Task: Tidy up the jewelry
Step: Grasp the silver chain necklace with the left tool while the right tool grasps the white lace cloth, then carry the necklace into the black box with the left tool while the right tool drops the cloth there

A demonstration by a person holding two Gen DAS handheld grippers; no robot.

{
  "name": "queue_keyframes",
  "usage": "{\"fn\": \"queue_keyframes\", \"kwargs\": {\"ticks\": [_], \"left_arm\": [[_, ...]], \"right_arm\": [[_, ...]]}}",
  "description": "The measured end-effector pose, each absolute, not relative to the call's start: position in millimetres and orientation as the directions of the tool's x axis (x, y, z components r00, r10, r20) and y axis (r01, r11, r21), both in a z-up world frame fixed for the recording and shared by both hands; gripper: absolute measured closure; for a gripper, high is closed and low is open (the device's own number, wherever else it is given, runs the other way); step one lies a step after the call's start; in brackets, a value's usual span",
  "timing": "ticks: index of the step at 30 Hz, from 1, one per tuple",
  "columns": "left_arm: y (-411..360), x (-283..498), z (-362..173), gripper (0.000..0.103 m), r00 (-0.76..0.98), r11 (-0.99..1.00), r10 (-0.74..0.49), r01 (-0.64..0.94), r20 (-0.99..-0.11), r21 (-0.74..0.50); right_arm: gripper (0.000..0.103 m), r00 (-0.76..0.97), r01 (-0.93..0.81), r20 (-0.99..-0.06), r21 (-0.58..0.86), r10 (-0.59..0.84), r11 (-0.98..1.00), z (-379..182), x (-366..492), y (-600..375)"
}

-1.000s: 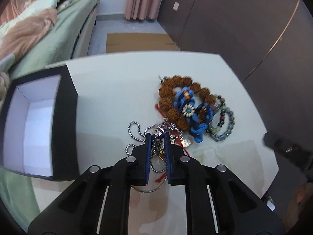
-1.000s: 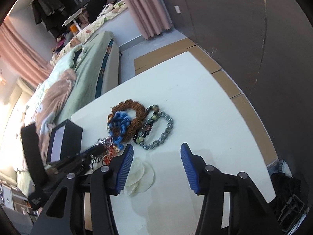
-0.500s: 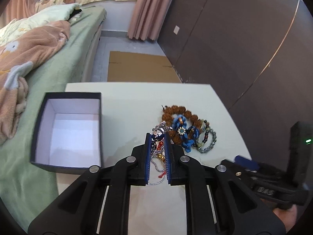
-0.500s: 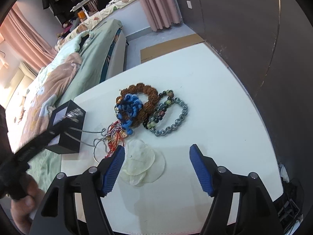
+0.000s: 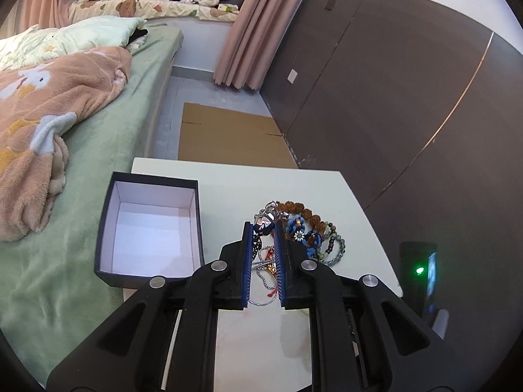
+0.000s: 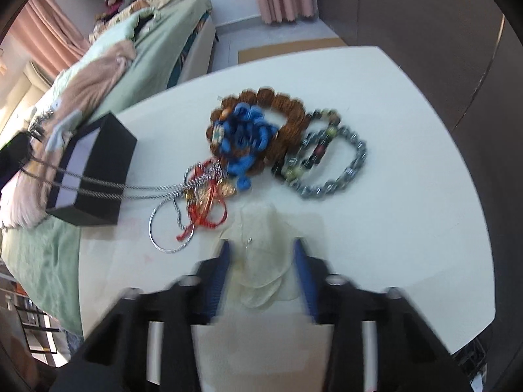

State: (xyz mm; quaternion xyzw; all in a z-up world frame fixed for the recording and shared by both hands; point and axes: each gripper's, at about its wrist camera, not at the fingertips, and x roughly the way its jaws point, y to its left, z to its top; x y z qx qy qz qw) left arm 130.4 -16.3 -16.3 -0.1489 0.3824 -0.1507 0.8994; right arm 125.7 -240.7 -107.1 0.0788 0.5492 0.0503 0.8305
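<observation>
Above the tabletop (image 6: 392, 98), the left hand-held gripper (image 5: 264, 228) pinches a silver chain (image 6: 130, 191) stretched taut leftward from the tangled jewelry pile (image 6: 261, 140), crossing the black box (image 6: 101, 170). Right hand-held gripper (image 6: 261, 251) is spread around pale shell discs (image 6: 261, 274), touching neither finger.

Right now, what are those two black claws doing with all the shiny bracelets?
A person is tidying jewelry with a claw in each hand. The left claw is shut on a silver chain necklace and holds one end up, so the chain stretches back to the tangle on the white table. The open black box beside it looks empty. The right claw is open around some pale shell discs. The bead bracelets lie untouched.
</observation>
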Motion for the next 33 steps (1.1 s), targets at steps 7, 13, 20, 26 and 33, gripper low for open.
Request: {"fn": "queue_keyframes", "kwargs": {"ticks": [7,13,20,26,33], "left_arm": [[-9,121,8,0.090,0.693,0.903,-0.400,0.188,-0.600,-0.385],[-3,116,36,0.090,0.726,0.904,-0.397,0.201,-0.562,-0.378],[3,115,79,0.090,0.774,0.923,-0.354,0.199,-0.525,-0.329],[10,113,125,0.090,0.818,0.949,-0.294,0.187,-0.494,-0.254],[14,104,179,0.090,0.866,0.970,-0.230,0.166,-0.444,-0.180]], "right_arm": [[0.100,0.500,-0.010,-0.842,0.228,0.202,0.974,-76,116,-243],[0.100,0.564,-0.048,-0.791,0.257,0.239,0.965,-36,123,-244],[0.100,0.622,-0.104,-0.727,0.291,0.290,0.951,11,136,-241],[0.100,0.639,-0.135,-0.658,0.414,0.398,0.900,11,131,-249],[0.100,0.635,-0.224,-0.621,0.422,0.460,0.878,17,122,-231]]}}
